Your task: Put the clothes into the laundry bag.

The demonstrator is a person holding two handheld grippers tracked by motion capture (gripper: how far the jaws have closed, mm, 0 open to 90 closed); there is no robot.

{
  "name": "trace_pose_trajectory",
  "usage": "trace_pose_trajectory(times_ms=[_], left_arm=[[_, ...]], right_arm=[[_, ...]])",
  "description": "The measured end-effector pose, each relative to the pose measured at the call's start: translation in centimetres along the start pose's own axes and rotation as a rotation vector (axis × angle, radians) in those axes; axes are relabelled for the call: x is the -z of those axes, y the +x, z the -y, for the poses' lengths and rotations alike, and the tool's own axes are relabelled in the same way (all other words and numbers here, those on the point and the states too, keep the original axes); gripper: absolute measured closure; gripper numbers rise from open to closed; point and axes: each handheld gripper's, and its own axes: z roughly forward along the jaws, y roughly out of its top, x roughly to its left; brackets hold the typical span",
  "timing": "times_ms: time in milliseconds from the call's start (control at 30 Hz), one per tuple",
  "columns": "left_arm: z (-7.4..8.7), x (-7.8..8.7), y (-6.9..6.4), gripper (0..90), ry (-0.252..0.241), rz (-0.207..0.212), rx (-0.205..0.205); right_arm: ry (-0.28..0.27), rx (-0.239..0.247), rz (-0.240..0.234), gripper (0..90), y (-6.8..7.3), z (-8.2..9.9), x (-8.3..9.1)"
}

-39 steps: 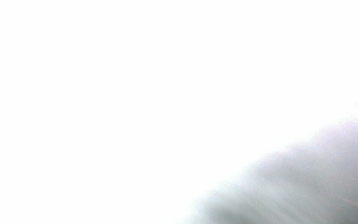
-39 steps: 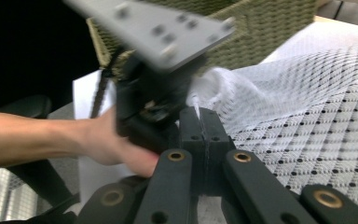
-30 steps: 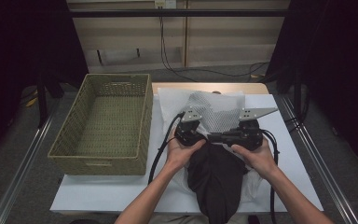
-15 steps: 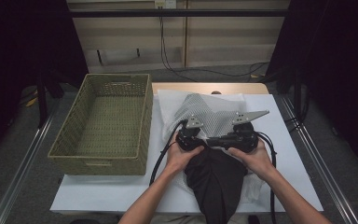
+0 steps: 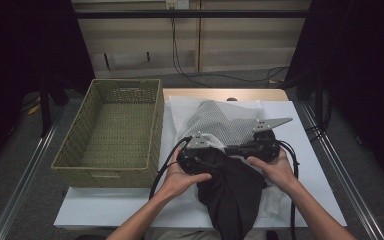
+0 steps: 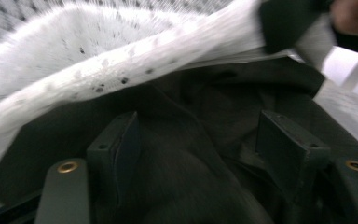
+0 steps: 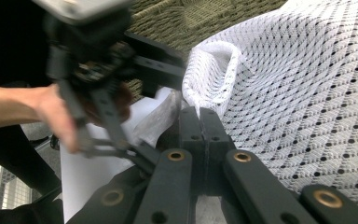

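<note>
The right gripper's [image 7: 200, 122] fingers are pressed together on the rolled edge of the white mesh bag [image 7: 307, 93]. The left gripper's [image 6: 205, 149] fingers have just been opening and are spread apart over the dark garment [image 6: 186, 186], with its cloth lying between them, ungripped. The garment [image 5: 232, 195] is seen partly under the bag [image 5: 215, 122] on the white-covered table [image 5: 310, 150], beside a wicker basket [image 5: 112, 170].

Dark garment [image 5: 232, 192] cut off below
</note>
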Motion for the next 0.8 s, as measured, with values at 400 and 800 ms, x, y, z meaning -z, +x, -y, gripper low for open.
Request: trace_pose_trajectory(times_ms=[400, 800], left_arm=[[1.9, 3.2, -3.3, 38.3, -0.004, 0.12, -0.031], [4.7, 0.5, -7.6, 22.5, 0.111, 0.276, -0.107]], right_arm=[[0.005, 0.009, 0.0, 89.9, 0.0, 0.0, -0.2], [0.006, 0.016, -0.001, 89.9, 0.3, 0.0, -0.2]])
